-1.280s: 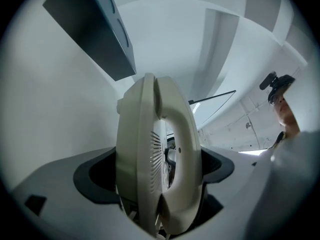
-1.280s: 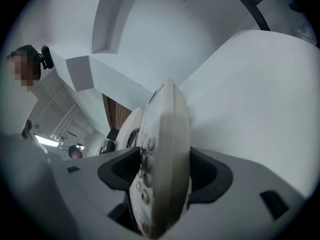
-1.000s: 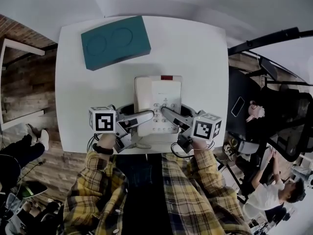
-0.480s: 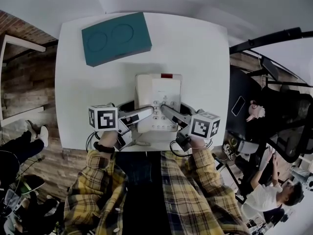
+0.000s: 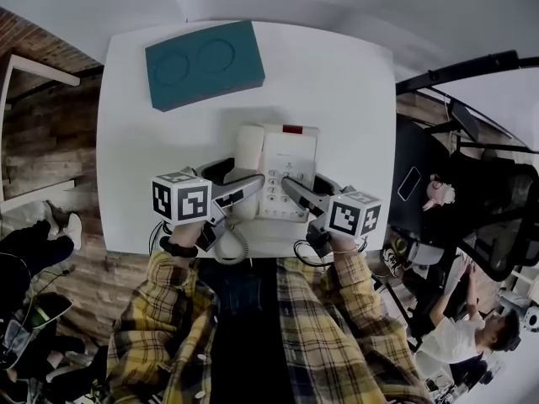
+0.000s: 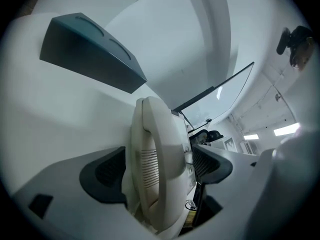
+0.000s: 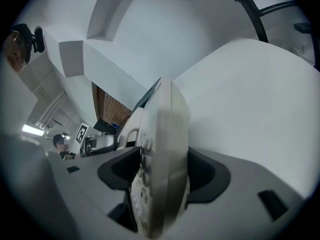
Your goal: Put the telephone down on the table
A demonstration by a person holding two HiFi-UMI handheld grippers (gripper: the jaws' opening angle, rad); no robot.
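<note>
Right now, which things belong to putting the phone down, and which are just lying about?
Job: telephone, gripped in left claw and right claw; table beneath.
Lying about: teal block at the table's far left.

probably an office, white table (image 5: 337, 74), black chair (image 5: 503, 204), seated person (image 5: 461, 333), plank floor (image 5: 42, 133)

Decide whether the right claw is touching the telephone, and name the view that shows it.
Touching. In the right gripper view the right claw has both jaws pressed against the telephone, no gap.
</note>
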